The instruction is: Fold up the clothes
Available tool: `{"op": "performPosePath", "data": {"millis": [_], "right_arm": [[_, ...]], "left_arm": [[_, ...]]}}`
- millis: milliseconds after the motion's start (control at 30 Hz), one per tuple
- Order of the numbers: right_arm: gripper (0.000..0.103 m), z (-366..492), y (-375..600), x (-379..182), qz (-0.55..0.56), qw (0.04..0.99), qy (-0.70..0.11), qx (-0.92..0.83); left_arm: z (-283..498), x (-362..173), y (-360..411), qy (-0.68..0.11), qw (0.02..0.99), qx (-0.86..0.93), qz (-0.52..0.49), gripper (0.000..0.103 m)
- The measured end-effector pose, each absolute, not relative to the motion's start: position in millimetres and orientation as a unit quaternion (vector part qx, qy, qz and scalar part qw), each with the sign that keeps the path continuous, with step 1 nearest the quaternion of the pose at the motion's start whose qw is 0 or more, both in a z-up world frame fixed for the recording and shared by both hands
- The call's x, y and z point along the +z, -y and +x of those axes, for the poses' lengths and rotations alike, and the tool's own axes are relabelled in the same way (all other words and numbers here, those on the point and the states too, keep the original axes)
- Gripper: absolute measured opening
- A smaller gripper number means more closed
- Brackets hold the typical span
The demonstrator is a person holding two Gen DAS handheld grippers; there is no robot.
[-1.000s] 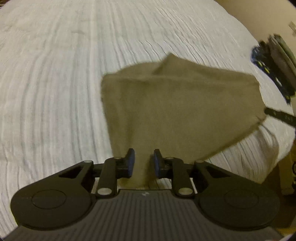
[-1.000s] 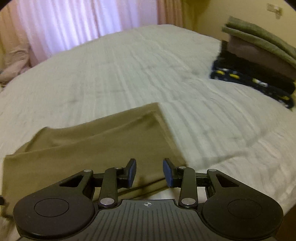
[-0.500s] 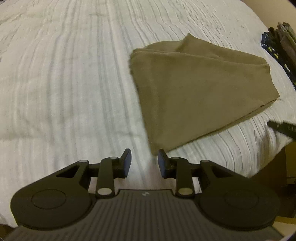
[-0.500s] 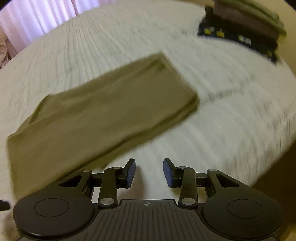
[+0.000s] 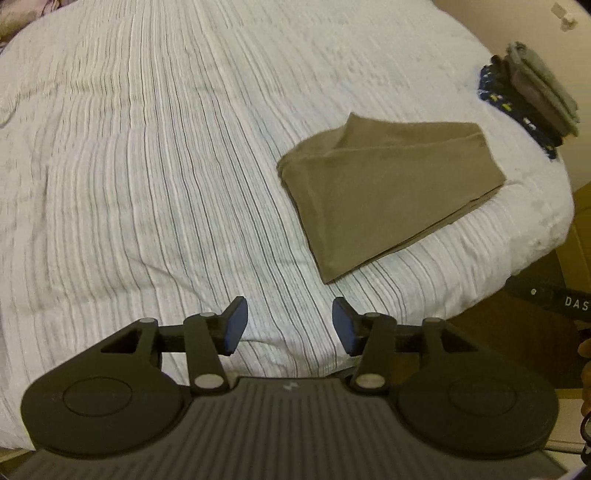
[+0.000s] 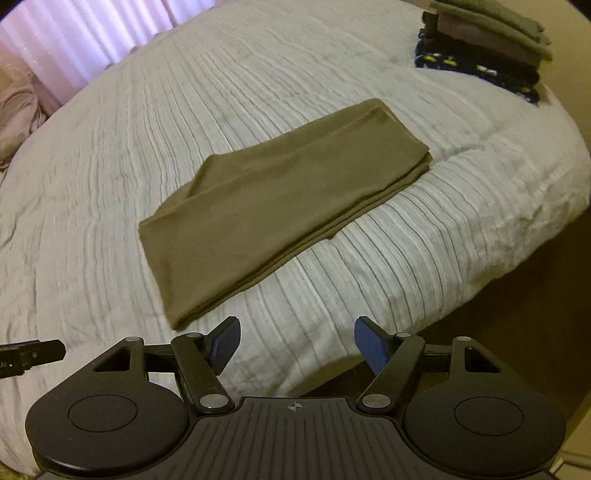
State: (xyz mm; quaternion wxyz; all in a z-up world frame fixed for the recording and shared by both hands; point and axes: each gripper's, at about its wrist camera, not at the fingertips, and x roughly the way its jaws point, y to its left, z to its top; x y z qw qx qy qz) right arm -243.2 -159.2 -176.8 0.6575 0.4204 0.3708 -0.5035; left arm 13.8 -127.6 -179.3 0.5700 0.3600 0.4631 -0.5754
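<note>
An olive-brown garment [image 5: 388, 192] [image 6: 280, 199] lies folded into a flat rectangle on the white ribbed bedspread [image 5: 147, 166] [image 6: 184, 81], near the bed's front corner. My left gripper [image 5: 290, 325] hangs above the bedspread, short of the garment's near corner; its jaws are opening with nothing between them. My right gripper [image 6: 295, 345] hovers over the bed's front edge, just below the garment's near corner, jaws opening and empty. The tip of the other gripper shows at the right edge [image 5: 554, 295] of the left wrist view and at the left edge [image 6: 26, 356] of the right wrist view.
A stack of folded clothes [image 5: 532, 96] [image 6: 487, 40], grey and brown on a dark patterned piece, sits at the bed's far right corner. Curtains [image 6: 74, 33] and a pinkish bundle [image 6: 14, 107] lie beyond the bed. The bed edge drops off to brown floor [image 6: 517, 332].
Both grippers let go of the olive garment, lifted and drew back from it, and their jaws spread wider. The garment now lies flat and folded on the bed.
</note>
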Motion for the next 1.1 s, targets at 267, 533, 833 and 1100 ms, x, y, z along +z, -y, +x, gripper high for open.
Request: {"op": "performPosePath", "data": {"millis": [267, 533, 833, 1100], "right_arm": [[0.072, -229.6, 136.0, -147.7, 0.416, 0.652, -0.366, -0.517], [0.072, -220.5, 120.9, -134.1, 0.413, 0.652, -0.366, -0.52], [0.072, -217.7, 122.8, -120.5, 0.403, 0.652, -0.375, -0.522], [0.072, -221.3, 141.7, -122.6, 0.399, 0.661, -0.385, -0.506]], "left_arm": [[20.2, -146.7, 105.8, -0.442, 0.571, -0.598, 0.347, 0.047], [27.8, -137.1, 94.4, -0.445, 0.572, -0.603, 0.333, 0.047], [22.3, -124.2, 101.5, -0.439, 0.575, -0.608, 0.327, 0.048], [11.8, -122.6, 115.2, -0.444, 0.587, -0.595, 0.323, 0.049]]}}
